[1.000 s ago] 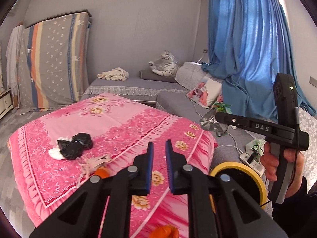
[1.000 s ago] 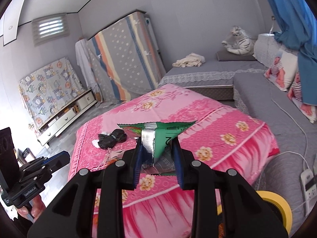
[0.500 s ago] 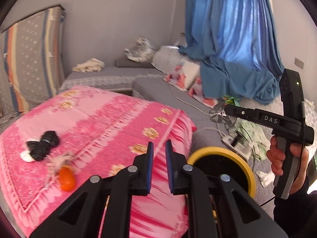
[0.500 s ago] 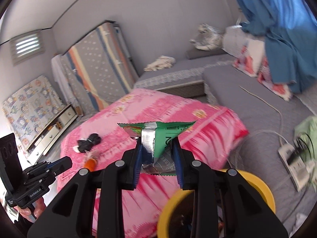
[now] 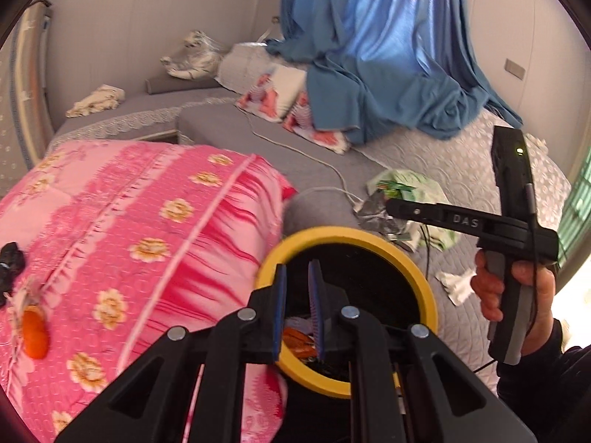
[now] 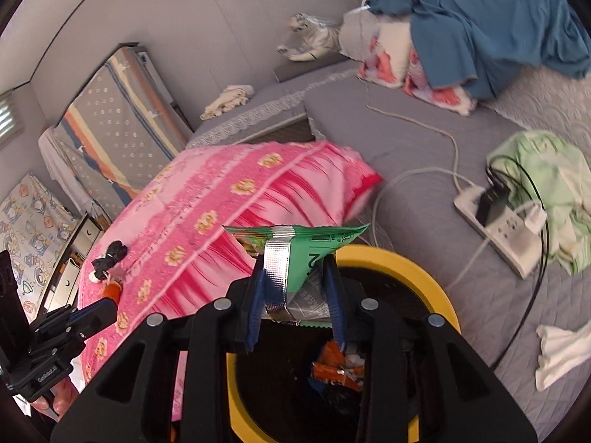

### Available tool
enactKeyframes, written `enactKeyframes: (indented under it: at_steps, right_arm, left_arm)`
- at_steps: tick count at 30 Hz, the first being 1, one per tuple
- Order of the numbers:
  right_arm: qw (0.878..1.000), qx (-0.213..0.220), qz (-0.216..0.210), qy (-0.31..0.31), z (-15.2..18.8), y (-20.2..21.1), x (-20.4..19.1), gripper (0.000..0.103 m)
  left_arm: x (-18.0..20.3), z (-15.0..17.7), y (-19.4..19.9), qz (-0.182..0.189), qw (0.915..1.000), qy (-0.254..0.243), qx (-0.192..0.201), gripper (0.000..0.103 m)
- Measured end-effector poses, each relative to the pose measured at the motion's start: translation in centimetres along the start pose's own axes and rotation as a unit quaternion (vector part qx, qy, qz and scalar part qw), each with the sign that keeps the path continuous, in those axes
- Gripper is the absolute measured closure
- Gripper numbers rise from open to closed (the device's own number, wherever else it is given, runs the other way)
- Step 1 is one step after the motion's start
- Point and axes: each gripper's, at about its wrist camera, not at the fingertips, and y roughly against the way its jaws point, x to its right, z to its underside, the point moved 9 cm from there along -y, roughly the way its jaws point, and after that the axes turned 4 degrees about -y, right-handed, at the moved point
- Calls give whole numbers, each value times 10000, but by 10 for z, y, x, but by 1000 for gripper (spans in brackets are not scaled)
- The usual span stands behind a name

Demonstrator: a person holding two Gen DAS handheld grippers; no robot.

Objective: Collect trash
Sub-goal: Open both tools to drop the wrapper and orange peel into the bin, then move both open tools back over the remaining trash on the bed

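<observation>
My right gripper [image 6: 294,267] hangs over the mouth of the yellow-rimmed bin [image 6: 424,277], and its jaws are opening. A green and silver snack wrapper [image 6: 314,254] still stands between the pads, touching both. In the left wrist view the same right gripper [image 5: 388,205] comes in from the right with the wrapper [image 5: 373,208] at its tip. My left gripper [image 5: 297,269] is shut on nothing above the bin's rim [image 5: 332,234]. Orange wrappers [image 6: 334,365] lie inside the bin.
A pink floral quilt [image 5: 147,221] lies left of the bin, with a black wad [image 6: 110,254] and an orange scrap [image 5: 35,334] on it. On the grey mat to the right are a power strip [image 6: 498,229] with cables, a green cloth [image 6: 546,170] and a white tissue [image 6: 561,350].
Both grippers swung right and down, from over the pink quilt to over the bin's mouth. The right pads now stand slightly wider around the wrapper.
</observation>
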Motion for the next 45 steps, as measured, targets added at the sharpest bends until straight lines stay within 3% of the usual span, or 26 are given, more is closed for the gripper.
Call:
enactKeyframes:
  at_steps: [7,10,14,19,29,32,40,45]
  right_arm:
    - [9992,-269,153,-262,21,-12,31,72]
    - [9985,-346,229,-350,26,-16,39,59]
    - [9980,-359,303,-420,26,-19,44,49]
    - [9987,-344,218,-322,19,-23,29,44]
    - [9953,-376,-661,596,7,-52,-91,38]
    - [9902,-478,-958,891,11,-66,-132,37]
    - [9676,-798,-1602,1782,36,-96,-245,36]
    - [9480,-1097,-1841,2353,67,-116,-305,34]
  left_arm:
    - [12,8,-20,251,9994,72,-239,91]
    - [8,9,-22,279,9992,171,-239,91]
    - [-4,8,-17,215,9993,268,-160,91]
    - [-32,5,1,-46,9989,469,46,75]
    - [-120,7,58,-954,9888,1007,556,50]
    - [-151,13,80,-1298,9820,1201,671,49]
    - [-242,43,140,-2344,9532,1696,884,42]
    - [-291,64,164,-2774,9358,1981,900,35]
